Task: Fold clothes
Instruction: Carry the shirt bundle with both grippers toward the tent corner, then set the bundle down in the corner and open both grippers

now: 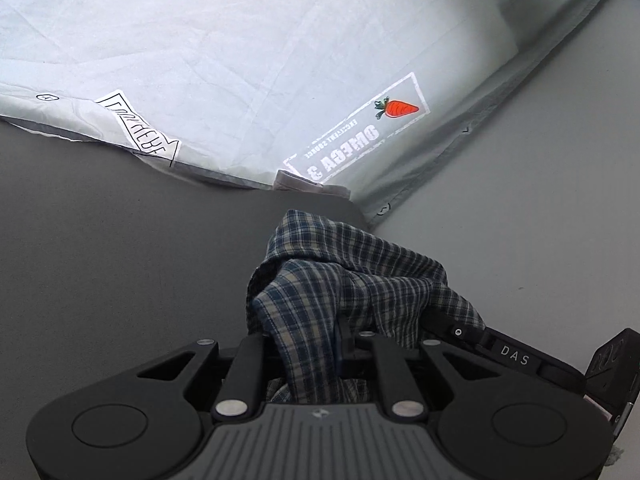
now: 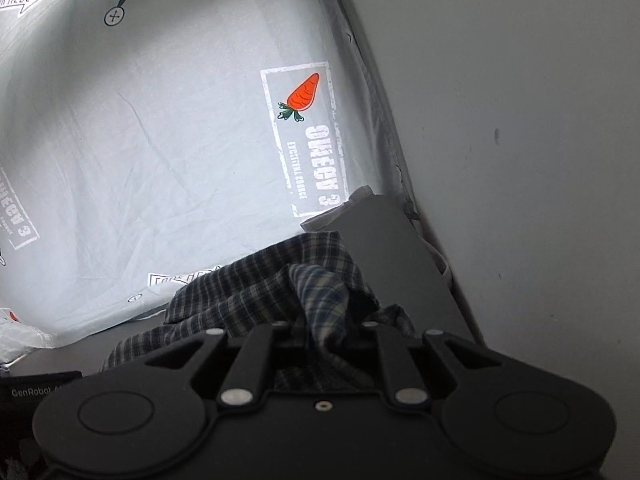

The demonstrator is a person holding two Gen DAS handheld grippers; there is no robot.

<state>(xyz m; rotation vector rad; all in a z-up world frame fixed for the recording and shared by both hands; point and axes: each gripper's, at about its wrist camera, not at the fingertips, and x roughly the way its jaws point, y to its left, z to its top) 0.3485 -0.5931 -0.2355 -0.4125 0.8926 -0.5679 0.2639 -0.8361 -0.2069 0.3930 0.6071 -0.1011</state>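
Both grippers, left gripper (image 1: 310, 344) and right gripper (image 2: 324, 330), clamp bunched plaid shirt (image 1: 352, 288) above the grey table (image 1: 120, 260) (printed sheet (image 1: 200, 60) behind). We risk fabric slipping out, since each bite looks shallow and wadded.

Left tongs (image 1: 308, 344), right tongs (image 2: 324, 336) clamped, pitched down.

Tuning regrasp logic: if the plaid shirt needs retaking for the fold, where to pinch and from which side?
Judgement only: pinch a flat edge of the plaid shirt, not the bunched hump at the left gripper or right gripper. Come in low from the table side, since the cloth is wadded over both grippers and its hems are hidden there.
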